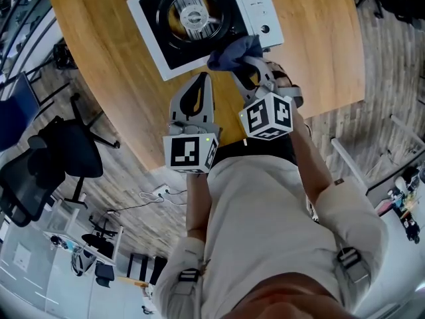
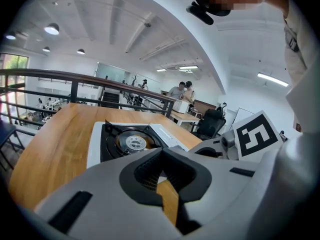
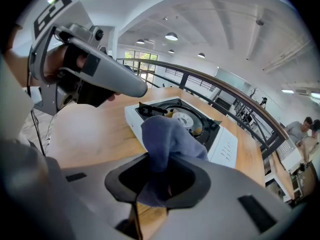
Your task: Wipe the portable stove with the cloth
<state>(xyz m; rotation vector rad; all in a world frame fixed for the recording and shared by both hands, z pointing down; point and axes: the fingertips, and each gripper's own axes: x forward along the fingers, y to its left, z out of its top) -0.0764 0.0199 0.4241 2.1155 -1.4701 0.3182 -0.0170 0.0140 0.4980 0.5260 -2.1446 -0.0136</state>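
The white portable stove [image 1: 199, 20] with its black burner well stands at the far side of the round wooden table [image 1: 113, 72]. A blue cloth [image 1: 232, 50] rests bunched at the stove's near right corner, and my right gripper [image 1: 241, 62] is shut on it. In the right gripper view the cloth [image 3: 167, 144] rises out of the shut jaws in front of the stove [image 3: 185, 119]. My left gripper [image 1: 204, 78] hovers over the bare wood just short of the stove's near edge, shut and holding nothing. From the left gripper view the stove [image 2: 127, 141] lies ahead of that gripper [image 2: 161, 155].
The table's curved near edge [image 1: 143, 153] runs close to the person's body. Black office chairs [image 1: 63, 155] stand on the floor at the left. A dark railing [image 3: 210, 81] runs behind the table. Two people [image 2: 182, 90] sit at a far desk.
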